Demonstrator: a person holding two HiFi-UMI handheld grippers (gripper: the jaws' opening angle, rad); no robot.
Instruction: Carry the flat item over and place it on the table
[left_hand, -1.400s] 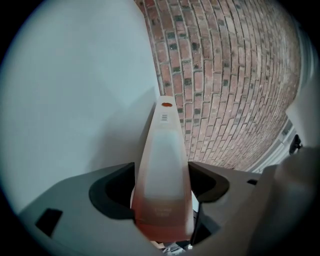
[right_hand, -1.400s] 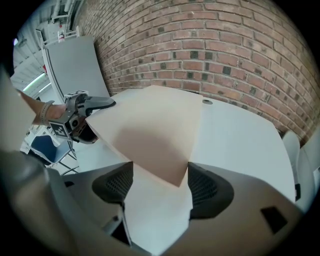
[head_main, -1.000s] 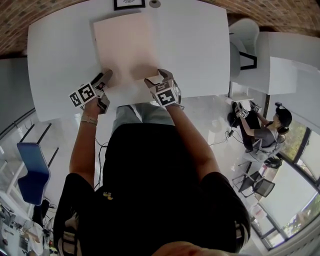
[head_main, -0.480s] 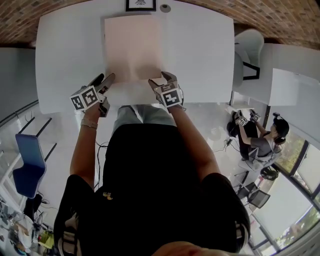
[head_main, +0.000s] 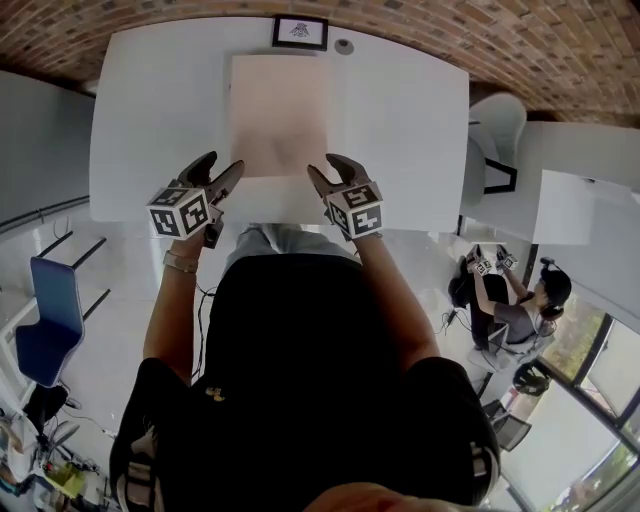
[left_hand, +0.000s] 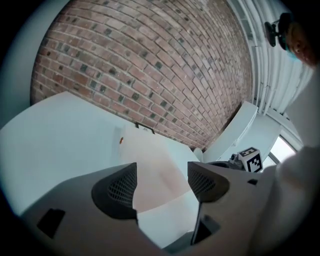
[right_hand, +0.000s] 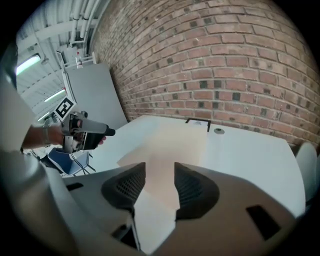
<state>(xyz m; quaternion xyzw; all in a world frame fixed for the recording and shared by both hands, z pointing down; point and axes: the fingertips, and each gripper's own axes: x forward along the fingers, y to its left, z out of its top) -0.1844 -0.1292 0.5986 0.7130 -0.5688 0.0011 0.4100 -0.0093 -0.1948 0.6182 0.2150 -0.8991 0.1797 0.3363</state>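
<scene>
1. Left tongs (head_main: 222, 172) stand open. Nothing is between the jaws, and the beige sheet (head_main: 279, 115) shows only beyond the gap.
2. Right tongs (head_main: 331, 170) are closing on nothing. The pads touch no surface, and the sheet lies ahead of them, not between them.
3. Change: a second ago both tongs sat at the sheet's near corners. Both are now drawn back to the near edge of the counter (head_main: 400, 100), clear of the sheet.
4. Position of the sheet: flat on the white counter, roughly centred. Its far edge is just short of a small framed card (head_main: 300, 32) by the brick wall.
5. Assessment: the release appears done and the placement complete. No grip remains to undo.
</scene>
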